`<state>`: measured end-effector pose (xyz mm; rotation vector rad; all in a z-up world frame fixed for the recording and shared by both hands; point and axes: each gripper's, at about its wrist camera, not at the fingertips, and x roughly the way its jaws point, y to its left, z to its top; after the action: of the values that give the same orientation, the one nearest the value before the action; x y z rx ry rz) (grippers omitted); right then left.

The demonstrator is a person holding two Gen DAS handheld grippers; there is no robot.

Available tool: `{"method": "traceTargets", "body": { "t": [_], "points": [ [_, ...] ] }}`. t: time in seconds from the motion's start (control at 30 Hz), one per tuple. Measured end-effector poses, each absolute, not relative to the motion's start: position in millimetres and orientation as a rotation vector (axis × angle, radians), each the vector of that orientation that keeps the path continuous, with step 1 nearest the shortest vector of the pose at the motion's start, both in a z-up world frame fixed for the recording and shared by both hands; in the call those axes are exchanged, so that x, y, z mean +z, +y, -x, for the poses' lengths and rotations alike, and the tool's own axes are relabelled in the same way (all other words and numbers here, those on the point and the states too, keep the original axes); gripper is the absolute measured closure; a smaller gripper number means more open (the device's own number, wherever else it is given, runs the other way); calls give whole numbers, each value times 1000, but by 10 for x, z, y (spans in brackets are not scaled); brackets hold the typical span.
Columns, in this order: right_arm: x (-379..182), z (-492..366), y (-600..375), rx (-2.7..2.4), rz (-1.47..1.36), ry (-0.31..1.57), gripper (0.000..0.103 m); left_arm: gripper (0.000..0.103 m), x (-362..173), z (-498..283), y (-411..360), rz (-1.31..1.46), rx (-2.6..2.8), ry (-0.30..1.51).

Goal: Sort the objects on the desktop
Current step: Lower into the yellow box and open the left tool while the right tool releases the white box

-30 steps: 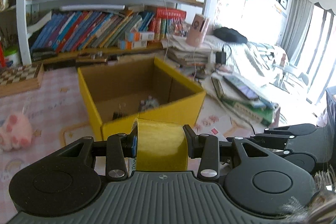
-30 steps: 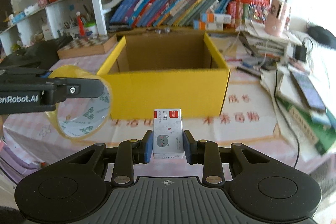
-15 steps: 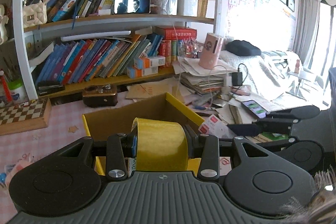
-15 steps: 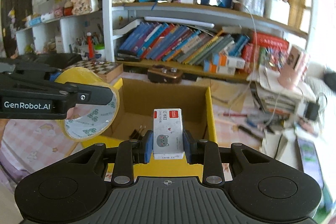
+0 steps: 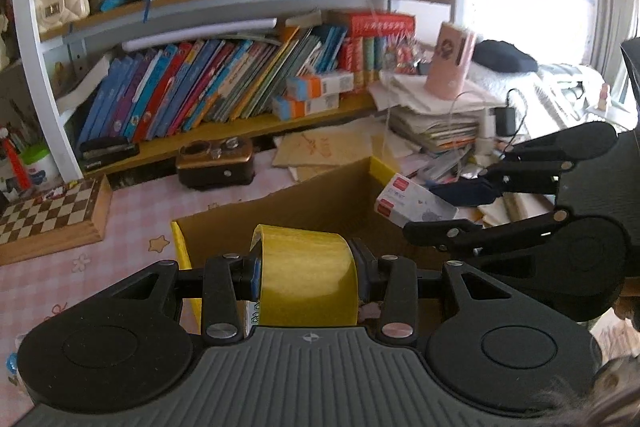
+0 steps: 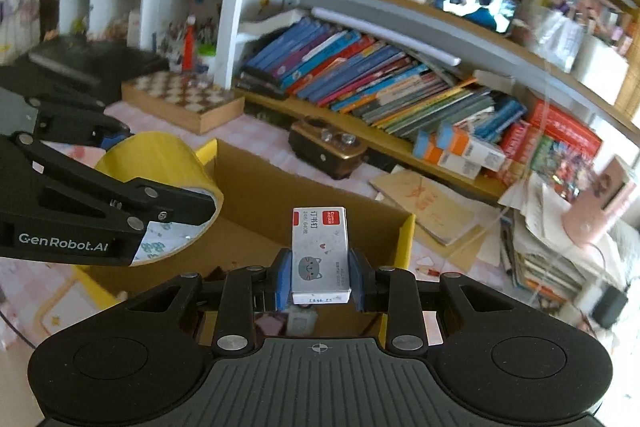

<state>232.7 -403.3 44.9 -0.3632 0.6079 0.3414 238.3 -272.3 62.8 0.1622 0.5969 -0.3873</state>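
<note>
Tape roll [image 5: 306, 273] between left fingers [image 5: 250, 275], staple box [image 6: 320, 255] between right fingers [image 6: 282, 281]; cat face only rightward

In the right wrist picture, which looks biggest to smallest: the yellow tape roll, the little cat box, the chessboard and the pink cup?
1. yellow tape roll
2. chessboard
3. little cat box and pink cup: these look about alike, so no ranking.
The roll and the box sit close to the camera, so they may only look big.

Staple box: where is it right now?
The staple box is clamped in the right tool, held over the open yellow box, right of the tape roll.
</note>
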Motion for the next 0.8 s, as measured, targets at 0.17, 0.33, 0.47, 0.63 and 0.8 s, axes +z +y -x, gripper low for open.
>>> {"method": "traceTargets", "body": {
  "t": [0.17,0.33,0.47,0.63,0.8],
  "points": [
    [275,-2680,-3981,370,413,675,73,65,510,-2675,-2784,-184,-369,642],
    [100,-2986,-3942,390,466,745,73,65,372,-2932,-2852,-207,-362,687],
    [-8,-3166,-3903,401,527,786,73,65,259,-3131,-2886,-221,-347,730],
    [-138,-3332,-3851,428,602,837,73,65,122,-3307,-2921,-255,-342,791],
    [-242,-3450,-3789,457,635,882,73,65,23,-3394,-2938,-279,-346,835]
  ]
}}
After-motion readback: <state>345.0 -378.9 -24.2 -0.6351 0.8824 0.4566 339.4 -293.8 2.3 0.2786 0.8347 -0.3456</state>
